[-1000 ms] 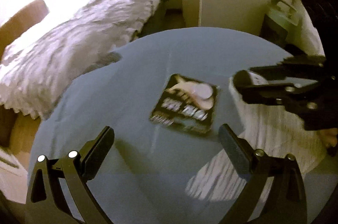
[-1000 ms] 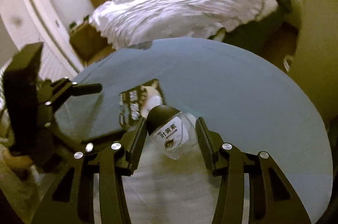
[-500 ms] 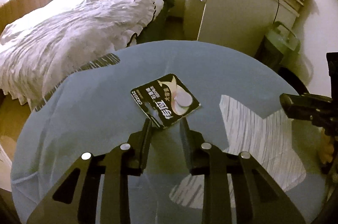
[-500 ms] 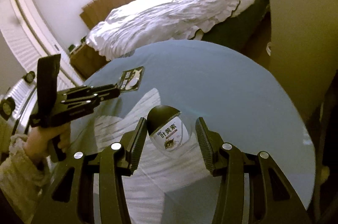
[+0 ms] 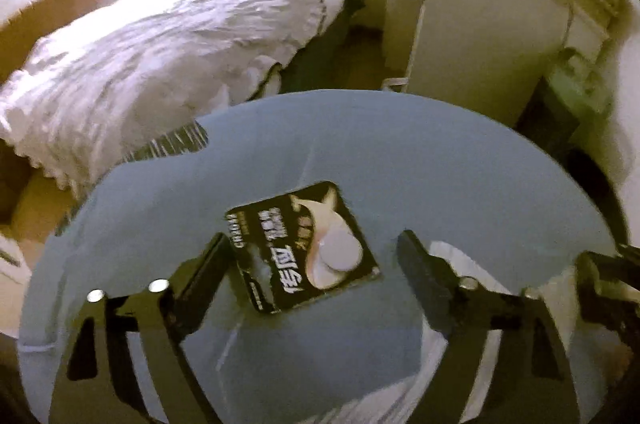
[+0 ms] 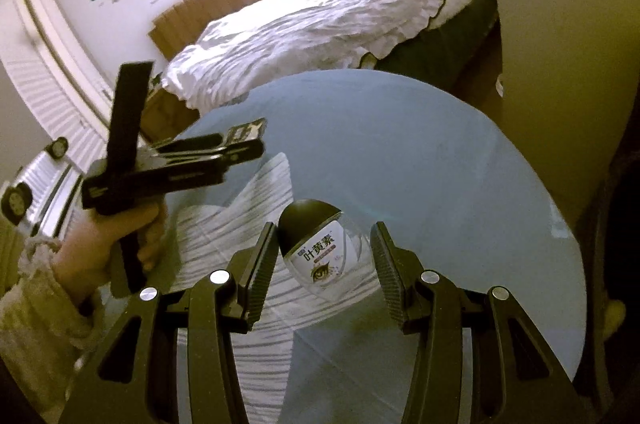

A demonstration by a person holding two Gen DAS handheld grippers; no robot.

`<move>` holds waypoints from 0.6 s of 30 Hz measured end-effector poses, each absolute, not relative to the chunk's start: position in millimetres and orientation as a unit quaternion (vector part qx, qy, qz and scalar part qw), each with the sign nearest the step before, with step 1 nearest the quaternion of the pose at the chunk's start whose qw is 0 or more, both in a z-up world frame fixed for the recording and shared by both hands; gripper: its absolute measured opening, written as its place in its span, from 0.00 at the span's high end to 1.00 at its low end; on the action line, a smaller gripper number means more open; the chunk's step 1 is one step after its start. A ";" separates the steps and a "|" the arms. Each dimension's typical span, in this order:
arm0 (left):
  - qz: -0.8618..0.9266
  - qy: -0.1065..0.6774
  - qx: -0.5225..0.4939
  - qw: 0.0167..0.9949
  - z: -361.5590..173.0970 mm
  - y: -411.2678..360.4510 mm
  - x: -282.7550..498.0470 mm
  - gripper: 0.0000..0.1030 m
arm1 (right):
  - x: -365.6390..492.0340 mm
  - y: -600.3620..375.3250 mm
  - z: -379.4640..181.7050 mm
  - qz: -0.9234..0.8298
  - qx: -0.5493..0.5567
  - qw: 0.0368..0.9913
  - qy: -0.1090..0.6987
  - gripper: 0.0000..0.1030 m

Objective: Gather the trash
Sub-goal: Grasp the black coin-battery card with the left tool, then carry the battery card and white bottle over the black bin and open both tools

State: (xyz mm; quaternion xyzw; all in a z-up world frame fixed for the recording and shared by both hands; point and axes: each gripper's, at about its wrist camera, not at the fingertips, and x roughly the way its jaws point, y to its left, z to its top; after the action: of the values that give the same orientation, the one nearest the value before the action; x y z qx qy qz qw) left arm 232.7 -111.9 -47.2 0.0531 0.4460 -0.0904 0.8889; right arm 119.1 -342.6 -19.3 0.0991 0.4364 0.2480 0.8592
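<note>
Lying flat, wrapper [image 5: 301,248] runs diagonally between opening left hand-held gripper [image 5: 316,256], ungripped

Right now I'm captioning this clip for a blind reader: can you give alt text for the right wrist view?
The right tongs hold a small clear bottle with a dark cap above a round blue table. At left, a hand aims the left tongs at a dark wrapper; an unmade bed lies behind.

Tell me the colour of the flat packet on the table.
Black packet with white lettering; clearest in left wrist view.
</note>
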 end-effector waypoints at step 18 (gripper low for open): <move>-0.165 0.396 -0.001 0.903 -10.4 -104.4 171.1 0.37 | 112.3 -372.5 -2.2 0.233 0.130 0.879 0.395 0.54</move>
State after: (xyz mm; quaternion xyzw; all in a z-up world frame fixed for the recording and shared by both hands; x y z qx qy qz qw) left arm 171.1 -104.4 -10.4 -0.0008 0.3956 -0.1650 0.9035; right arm 112.3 -372.5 -2.2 0.1300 0.3949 0.2326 0.8792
